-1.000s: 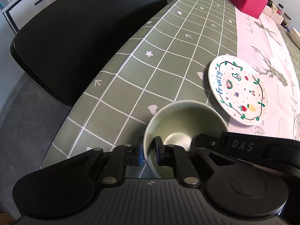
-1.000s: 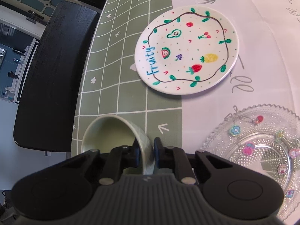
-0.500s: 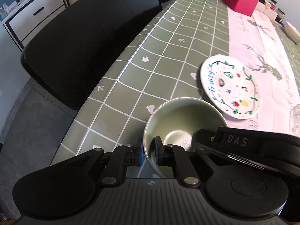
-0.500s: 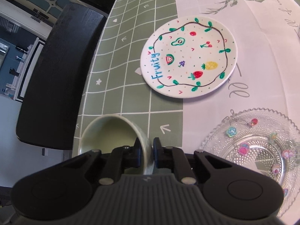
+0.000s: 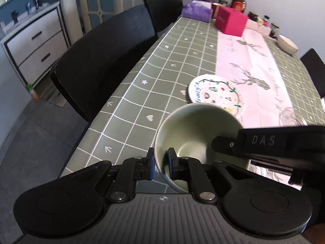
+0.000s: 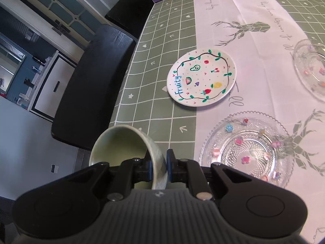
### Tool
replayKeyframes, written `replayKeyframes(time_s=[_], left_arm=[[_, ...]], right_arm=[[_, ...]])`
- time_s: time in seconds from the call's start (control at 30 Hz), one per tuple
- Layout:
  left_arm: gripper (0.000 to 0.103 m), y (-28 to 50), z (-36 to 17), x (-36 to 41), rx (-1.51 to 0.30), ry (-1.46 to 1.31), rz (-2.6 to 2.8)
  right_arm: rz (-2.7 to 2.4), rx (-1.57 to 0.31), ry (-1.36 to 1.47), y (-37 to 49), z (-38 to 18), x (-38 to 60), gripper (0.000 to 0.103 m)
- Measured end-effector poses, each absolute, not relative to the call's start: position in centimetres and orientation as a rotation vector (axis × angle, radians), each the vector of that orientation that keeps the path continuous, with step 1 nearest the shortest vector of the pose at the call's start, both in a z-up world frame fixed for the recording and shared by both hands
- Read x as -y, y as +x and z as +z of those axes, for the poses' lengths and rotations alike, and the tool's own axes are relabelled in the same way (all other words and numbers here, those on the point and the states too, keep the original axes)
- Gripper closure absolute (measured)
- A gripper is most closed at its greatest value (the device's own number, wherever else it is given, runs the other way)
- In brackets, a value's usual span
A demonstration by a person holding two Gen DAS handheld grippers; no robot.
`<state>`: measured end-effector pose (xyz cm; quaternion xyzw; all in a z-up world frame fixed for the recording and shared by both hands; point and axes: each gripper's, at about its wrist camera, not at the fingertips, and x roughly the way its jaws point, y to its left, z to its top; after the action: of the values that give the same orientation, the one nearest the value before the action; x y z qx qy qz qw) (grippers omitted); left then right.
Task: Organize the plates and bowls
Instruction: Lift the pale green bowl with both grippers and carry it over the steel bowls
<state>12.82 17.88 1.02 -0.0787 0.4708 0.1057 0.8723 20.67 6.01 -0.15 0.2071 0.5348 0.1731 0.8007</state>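
Here, both grippers' fingers (image 5: 172,163) pinching green bowl (image 5: 195,126)

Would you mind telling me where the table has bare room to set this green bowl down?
The green checked cloth between the table's chair-side edge and the Fruity plate is bare, as is the white runner beyond that plate. It is crowded near the two glass plates and among the boxes and jars at the far end.
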Motion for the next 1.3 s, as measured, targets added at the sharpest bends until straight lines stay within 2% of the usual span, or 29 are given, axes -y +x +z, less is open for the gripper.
replayKeyframes(time_s=[0.47, 0.7, 0.97, 1.3], left_arm=[[0.089, 6.2, 4.3, -13.0, -0.793, -0.016, 0.151], [0.089, 3.2, 3.2, -11.4, -0.807, -0.007, 0.011], [0.088, 1.2, 1.1, -10.0, -0.867, 0.062, -0.106], [0.089, 0.4, -0.6, -9.6, -0.891, 0.132, -0.142]], right_arm=[[0.442, -1.176, 0.446, 14.7, 2.3, -1.6, 0.092], [0.442, -1.184, 0.44, 11.5, 3.1, 2.0, 0.09], [0.427, -1.315, 0.49, 9.4, -0.1, 4.4, 0.09], [0.43, -1.318, 0.448, 9.5, -1.6, 4.2, 0.09]])
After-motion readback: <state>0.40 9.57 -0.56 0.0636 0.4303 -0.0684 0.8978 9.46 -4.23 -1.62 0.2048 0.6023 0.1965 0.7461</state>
